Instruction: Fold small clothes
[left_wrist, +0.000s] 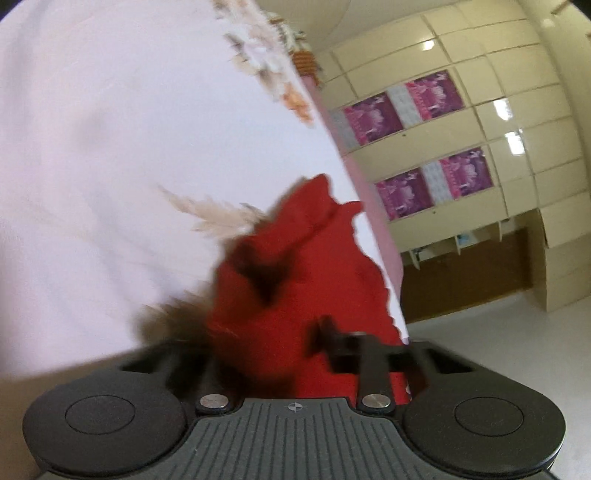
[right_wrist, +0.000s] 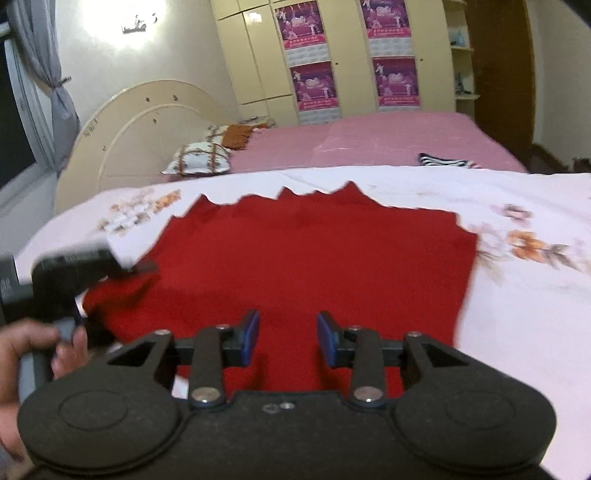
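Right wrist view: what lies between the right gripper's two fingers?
Only the red cloth, seen through the gap of the right gripper; its fingers stand apart, not pinching it.

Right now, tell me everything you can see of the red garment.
The red garment is plain, soft-looking cloth with a zigzag far edge. It lies mostly flat on the white flowered sheet of the bed. Its near left corner is bunched and lifted at the left gripper, whose jaws appear closed on it; the left wrist view shows the cloth crumpled between them. The right gripper hovers over the near edge, jaws apart, pressing nothing.
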